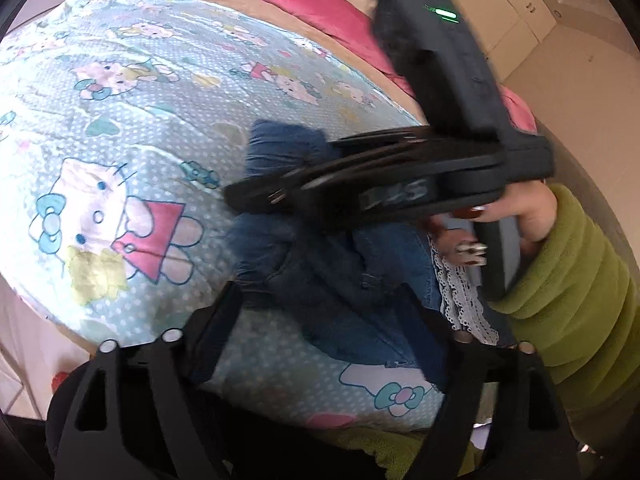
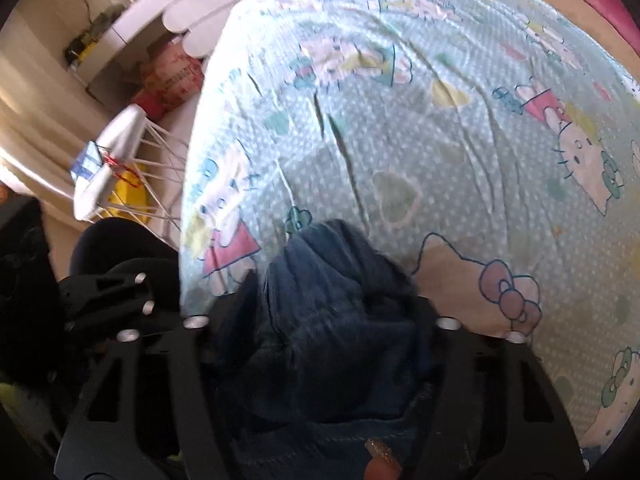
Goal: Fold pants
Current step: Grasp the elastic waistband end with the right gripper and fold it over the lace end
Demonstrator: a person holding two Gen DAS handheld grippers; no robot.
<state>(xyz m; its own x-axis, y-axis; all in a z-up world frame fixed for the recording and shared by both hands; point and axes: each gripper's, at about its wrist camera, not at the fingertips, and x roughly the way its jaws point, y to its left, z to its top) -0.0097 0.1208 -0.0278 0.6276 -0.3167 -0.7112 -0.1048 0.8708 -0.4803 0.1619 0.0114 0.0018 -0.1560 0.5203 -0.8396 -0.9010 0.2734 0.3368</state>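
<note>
Left wrist view: bed w/ light-blue polka-dot cartoon-cat bedsheet (image 1: 140,128), pink pillow (image 1: 320,8) at far edge, beige cabinets (image 1: 500,4) behind. Dark blue denim pants (image 1: 340,280) lie bunched on the sheet, center-right, part blurred. Left claw (image 1: 320,312) has its fingers spread wide on either side of the denim, not closed on it. Right claw (image 1: 256,196) crosses the frame from the right, fingers nearly together over the fabric; can't tell from here if cloth is pinched. Its black body blocks much of the pants. Right hand (image 1: 520,220) in a green fleece sleeve (image 1: 572,292) holds the handle; white lace fabric (image 1: 460,292) just beside the pants.

Right wrist view: same bedsheet (image 2: 420,100), wrinkled; white drying rack (image 2: 120,164) and yellow item (image 2: 128,188) on the floor at left. Pants (image 2: 328,320) heaped up between the right claw's (image 2: 320,340) fingers, filling the gap; grip on the denim looks likely but blurred, can't tell for sure.
</note>
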